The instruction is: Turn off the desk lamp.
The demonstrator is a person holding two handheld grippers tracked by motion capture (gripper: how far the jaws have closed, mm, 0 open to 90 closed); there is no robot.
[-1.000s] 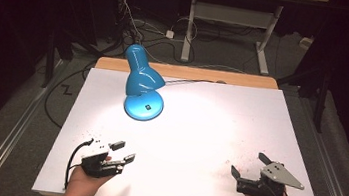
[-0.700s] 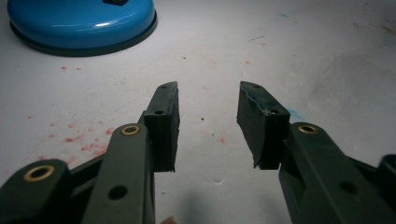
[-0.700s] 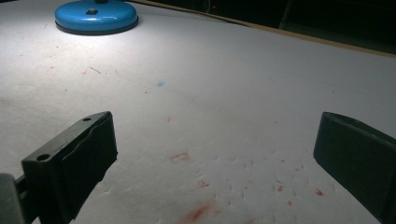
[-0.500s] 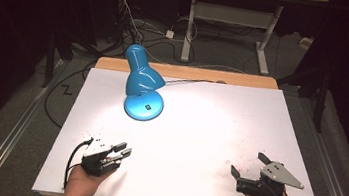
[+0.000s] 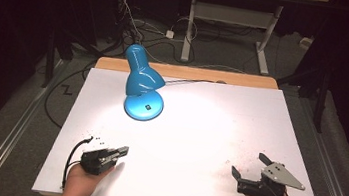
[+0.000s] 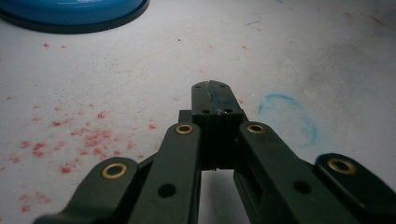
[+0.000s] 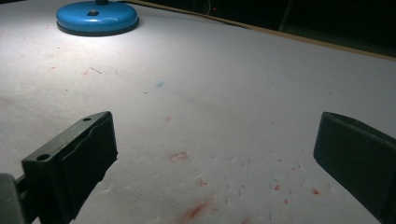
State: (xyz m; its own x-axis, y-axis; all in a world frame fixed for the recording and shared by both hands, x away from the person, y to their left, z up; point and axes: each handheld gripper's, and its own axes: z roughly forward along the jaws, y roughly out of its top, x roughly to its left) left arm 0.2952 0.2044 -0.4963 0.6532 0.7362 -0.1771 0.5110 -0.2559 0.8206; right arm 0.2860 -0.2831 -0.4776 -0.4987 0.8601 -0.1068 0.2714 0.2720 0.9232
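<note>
Room: dark all round; grey floor with loose cables and the legs of a further desk beyond the table; light falling from the lamp alone.
Surface: white table (image 5: 218,133) with a wooden strip along its far edge; speckled with red flecks and a faint blue ring in the left gripper view; otherwise bare.
Lamp (image 5: 143,84): blue, switched on, standing at the far left of the sheet; shade tilted down over its own round base; cord running off to the right behind it; well apart from both grippers.
Left gripper (image 5: 122,151): held low at the near left edge, pointing toward the lamp; jaws pressed together on nothing, tips meeting flat in the left gripper view.
Right gripper (image 5: 250,164): held low at the near right corner, grey plate on top; jaws spread wide, bare sheet between them.
Progress: judged barely begun or at rest; nothing held, nothing touched; lamp nearest thing to reach for, whole approach apparently left to do.
Hidden: lamp base cut off by the top edge in the left gripper view; switch on the base too small to read; bulb out of sight under the shade; forearms cut by the bottom edge.
</note>
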